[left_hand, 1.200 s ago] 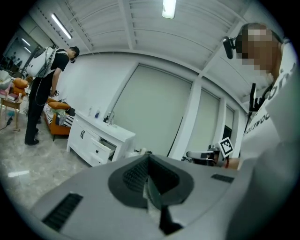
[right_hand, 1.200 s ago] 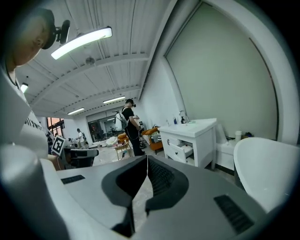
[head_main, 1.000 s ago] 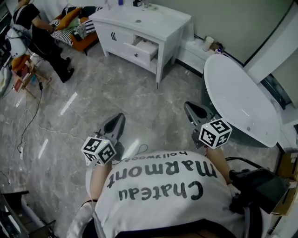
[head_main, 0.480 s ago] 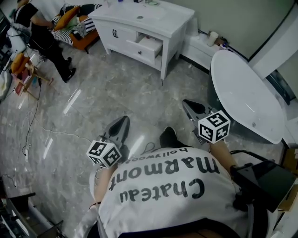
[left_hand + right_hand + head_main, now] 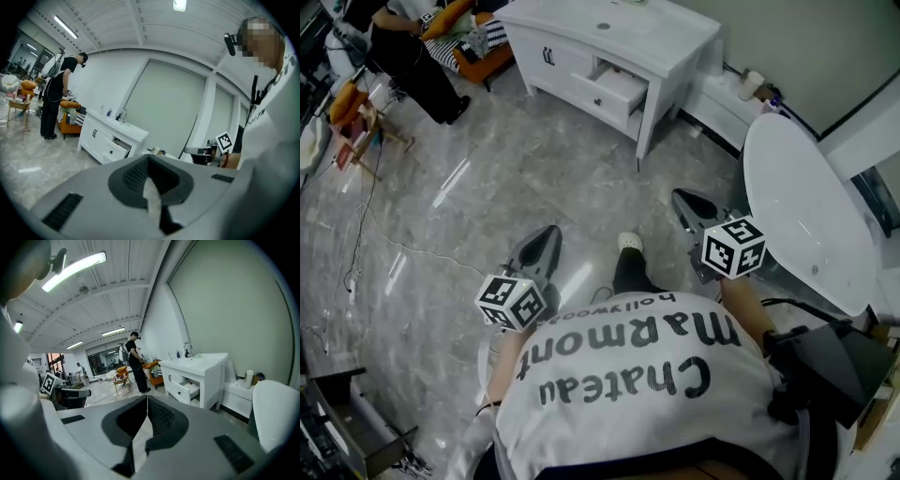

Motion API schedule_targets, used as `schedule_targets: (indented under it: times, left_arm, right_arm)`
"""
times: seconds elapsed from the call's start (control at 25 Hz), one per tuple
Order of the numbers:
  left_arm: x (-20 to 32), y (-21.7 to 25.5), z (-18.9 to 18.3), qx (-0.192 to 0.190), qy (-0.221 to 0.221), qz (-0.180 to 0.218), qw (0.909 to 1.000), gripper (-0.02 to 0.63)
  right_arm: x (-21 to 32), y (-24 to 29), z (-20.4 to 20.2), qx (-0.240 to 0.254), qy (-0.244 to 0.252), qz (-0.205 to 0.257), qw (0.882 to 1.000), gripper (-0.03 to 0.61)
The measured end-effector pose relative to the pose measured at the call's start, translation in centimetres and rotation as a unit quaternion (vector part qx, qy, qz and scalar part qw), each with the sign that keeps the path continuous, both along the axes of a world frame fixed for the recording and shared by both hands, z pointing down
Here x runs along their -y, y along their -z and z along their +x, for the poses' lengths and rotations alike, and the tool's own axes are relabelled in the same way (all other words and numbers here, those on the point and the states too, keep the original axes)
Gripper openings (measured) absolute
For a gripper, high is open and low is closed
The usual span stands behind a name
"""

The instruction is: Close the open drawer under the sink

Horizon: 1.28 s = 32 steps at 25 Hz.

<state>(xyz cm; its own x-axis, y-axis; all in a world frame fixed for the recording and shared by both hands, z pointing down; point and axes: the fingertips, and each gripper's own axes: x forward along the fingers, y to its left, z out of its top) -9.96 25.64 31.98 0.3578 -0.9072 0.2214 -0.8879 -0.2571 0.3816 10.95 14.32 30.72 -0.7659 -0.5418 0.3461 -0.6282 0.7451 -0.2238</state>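
Note:
A white vanity [image 5: 652, 42] with a sink stands at the far side of the floor. Its upper right drawer [image 5: 614, 89] is pulled out. The left gripper view shows the open drawer [image 5: 120, 145] well ahead, and so does the right gripper view, with the drawer [image 5: 188, 390] right of centre. My left gripper [image 5: 542, 246] is shut and empty, held level over the floor. My right gripper [image 5: 689, 206] is also shut with nothing in it. Both point toward the vanity from a good distance away.
A white bathtub [image 5: 806, 206] lies along the right, close to my right gripper. A person [image 5: 412, 56] stands at the far left by an orange sofa [image 5: 483, 56]. Cables [image 5: 366, 216] trail over the marble floor. My own foot [image 5: 628, 244] is between the grippers.
The vanity has shifted right and nearer in the head view. Both grippers have advanced toward it, still shut. A foot has stepped forward between them.

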Motion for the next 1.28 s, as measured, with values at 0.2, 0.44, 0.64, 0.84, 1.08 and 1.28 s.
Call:
schedule_targets:
  times: [0.2,0.44,0.64,0.84,1.08,1.28]
  left_arm:
    - [3.9,-0.2,-0.4,0.007,0.007,0.0,1.0,0.008]
    - [10.2,0.1,-1.8,-0.014,0.037,-0.007,0.9992,0.008]
    - [16.0,0.8,-1.8,-0.022,0.051,-0.002,0.9985,0.008]
    - [20.9,0.9,-1.2,-0.02,0.06,0.004,0.998,0.008]
    - [25.2,0.6,-0.6,-0.009,0.06,-0.006,0.9982,0.008]
    - [27.8,0.7,0.2,0.007,0.047,-0.013,0.9988,0.008]
  right_arm:
    - [4.6,-1.2,-0.3,0.006,0.003,-0.014,1.0,0.012]
    - [11.3,-1.1,-2.1,-0.01,0.03,-0.013,0.999,0.012]
    - [17.0,0.0,-2.4,-0.031,0.049,0.005,0.998,0.012]
    - [21.9,0.4,-2.0,-0.026,0.058,0.011,0.998,0.012]
    - [26.5,-0.3,-1.7,-0.008,0.059,0.0,0.998,0.012]
    - [29.1,-1.2,-0.5,0.01,0.043,-0.019,0.999,0.012]
